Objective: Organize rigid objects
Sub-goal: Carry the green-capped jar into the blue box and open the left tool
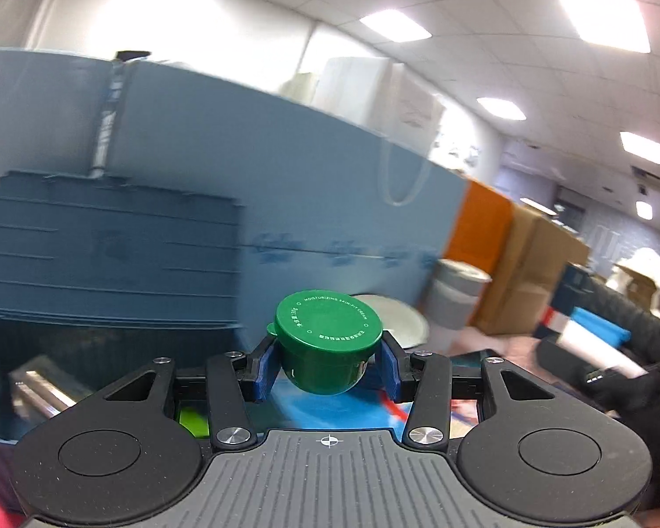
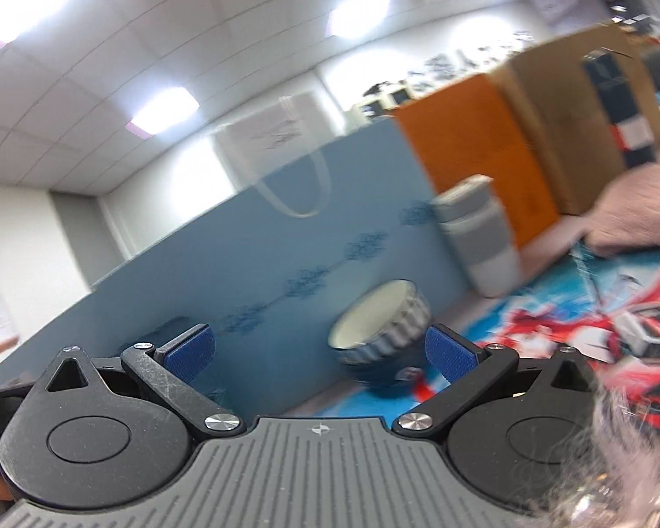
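Observation:
My left gripper (image 1: pixel 328 358) is shut on a green cream jar (image 1: pixel 328 343) with a round lid, held in the air in front of a dark blue crate (image 1: pixel 110 255). My right gripper (image 2: pixel 319 352) is open and empty, with its blue pads (image 2: pixel 451 356) wide apart. A ribbed blue bowl with a white inside (image 2: pixel 380 330) sits on the patterned mat just beyond the right pads. The bowl's rim also shows behind the jar in the left wrist view (image 1: pixel 400 317).
A grey and white cup (image 2: pixel 479 233) stands right of the bowl. A blue partition wall (image 2: pixel 286 229) runs behind, with orange (image 2: pixel 471 141) and brown (image 2: pixel 585 119) boxes beyond. A white paper bag (image 2: pixel 277 132) hangs over the wall. A pink furry thing (image 2: pixel 638 202) lies at right.

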### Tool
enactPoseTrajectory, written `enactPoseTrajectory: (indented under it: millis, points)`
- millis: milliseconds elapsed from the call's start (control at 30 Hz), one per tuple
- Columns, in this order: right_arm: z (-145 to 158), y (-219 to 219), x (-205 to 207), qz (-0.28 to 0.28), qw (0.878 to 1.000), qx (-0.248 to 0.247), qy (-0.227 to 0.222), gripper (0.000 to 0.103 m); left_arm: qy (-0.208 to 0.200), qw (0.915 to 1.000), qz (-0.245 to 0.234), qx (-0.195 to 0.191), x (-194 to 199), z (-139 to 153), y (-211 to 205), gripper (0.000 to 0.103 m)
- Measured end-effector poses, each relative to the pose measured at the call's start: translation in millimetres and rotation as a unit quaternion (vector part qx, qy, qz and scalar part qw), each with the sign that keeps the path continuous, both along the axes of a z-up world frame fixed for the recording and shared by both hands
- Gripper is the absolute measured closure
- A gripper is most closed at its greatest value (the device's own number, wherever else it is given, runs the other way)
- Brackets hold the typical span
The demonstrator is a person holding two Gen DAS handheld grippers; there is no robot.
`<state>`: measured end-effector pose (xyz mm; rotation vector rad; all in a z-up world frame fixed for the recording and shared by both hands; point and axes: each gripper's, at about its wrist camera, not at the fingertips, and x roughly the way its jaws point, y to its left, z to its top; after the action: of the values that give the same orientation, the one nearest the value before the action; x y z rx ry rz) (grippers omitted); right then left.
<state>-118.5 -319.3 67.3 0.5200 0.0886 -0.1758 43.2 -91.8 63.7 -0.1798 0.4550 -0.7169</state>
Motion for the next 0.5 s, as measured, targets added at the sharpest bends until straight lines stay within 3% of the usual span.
enactPoseTrajectory:
  millis: [200, 500]
  points:
    - [-1, 17, 9, 0.034, 0.999, 0.016, -0.022, 0.000, 0.036, 0.9982, 0.033, 0.036, 31, -13, 11, 0.059]
    - [-15, -2, 5, 0.007, 0.999, 0.044, -0.009, 0.000, 0.116, 0.9872, 0.032, 0.105, 79, -35, 1, 0.059]
